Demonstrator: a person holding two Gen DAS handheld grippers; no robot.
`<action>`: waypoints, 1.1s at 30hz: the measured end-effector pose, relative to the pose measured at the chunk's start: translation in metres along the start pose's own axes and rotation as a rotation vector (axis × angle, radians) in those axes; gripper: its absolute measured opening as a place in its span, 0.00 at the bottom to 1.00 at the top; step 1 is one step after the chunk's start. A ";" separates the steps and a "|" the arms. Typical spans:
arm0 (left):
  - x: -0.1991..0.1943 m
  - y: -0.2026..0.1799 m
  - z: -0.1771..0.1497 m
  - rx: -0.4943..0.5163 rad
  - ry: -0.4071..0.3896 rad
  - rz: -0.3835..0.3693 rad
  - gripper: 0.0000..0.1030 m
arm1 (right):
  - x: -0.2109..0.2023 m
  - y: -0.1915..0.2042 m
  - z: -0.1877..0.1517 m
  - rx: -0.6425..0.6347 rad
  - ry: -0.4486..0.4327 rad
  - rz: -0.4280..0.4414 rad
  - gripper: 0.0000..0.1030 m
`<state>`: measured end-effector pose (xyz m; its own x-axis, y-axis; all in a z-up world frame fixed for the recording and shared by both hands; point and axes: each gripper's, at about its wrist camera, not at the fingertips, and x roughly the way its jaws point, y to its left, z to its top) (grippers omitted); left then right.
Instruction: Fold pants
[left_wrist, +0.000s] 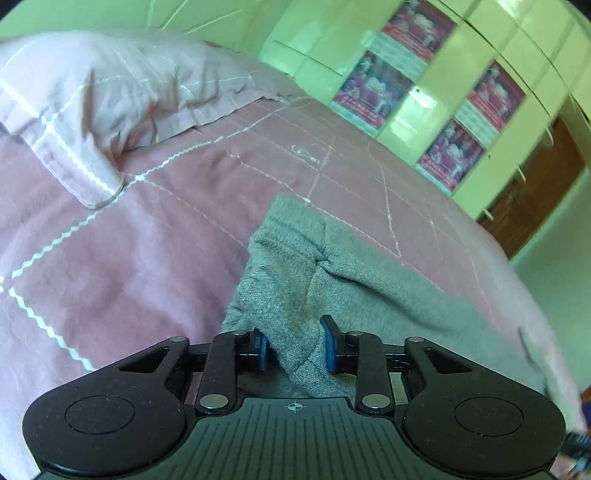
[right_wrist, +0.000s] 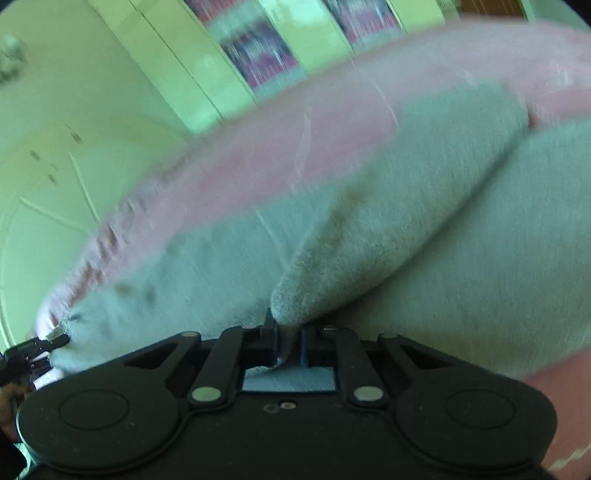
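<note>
Grey fleece pants (left_wrist: 332, 273) lie across a pink quilted bed cover (left_wrist: 129, 258). In the left wrist view my left gripper (left_wrist: 296, 347) has a thick bunched fold of the pants filling the gap between its blue pads (left_wrist: 330, 345), which press on it. In the right wrist view, which is blurred, my right gripper (right_wrist: 290, 343) is shut on a thin pinch of the pants (right_wrist: 424, 221), and a rounded fold rises just beyond the fingers. The left gripper (right_wrist: 55, 341) shows at the far left, gripping the other end of the cloth.
A pink pillow (left_wrist: 110, 103) lies at the back left of the bed. Pale green cupboard doors with red posters (left_wrist: 373, 88) stand behind the bed, and a brown door (left_wrist: 535, 173) is at the right. A hand (right_wrist: 9, 398) shows at the left edge.
</note>
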<state>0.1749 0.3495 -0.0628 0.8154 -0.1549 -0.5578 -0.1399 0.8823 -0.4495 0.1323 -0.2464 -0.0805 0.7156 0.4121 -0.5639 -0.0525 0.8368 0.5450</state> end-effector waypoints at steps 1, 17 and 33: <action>-0.004 -0.004 -0.001 0.022 -0.011 0.016 0.35 | -0.003 0.000 0.001 0.006 -0.005 0.005 0.04; -0.053 -0.167 -0.052 0.500 -0.162 0.414 1.00 | -0.051 0.045 0.021 -0.255 -0.248 -0.210 0.37; -0.017 -0.205 -0.111 0.476 0.010 0.330 1.00 | -0.034 0.024 -0.002 -0.388 -0.020 -0.451 0.12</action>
<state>0.1274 0.1219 -0.0380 0.7660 0.1600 -0.6226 -0.1160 0.9870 0.1109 0.1054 -0.2397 -0.0490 0.7394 -0.0188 -0.6730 0.0122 0.9998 -0.0145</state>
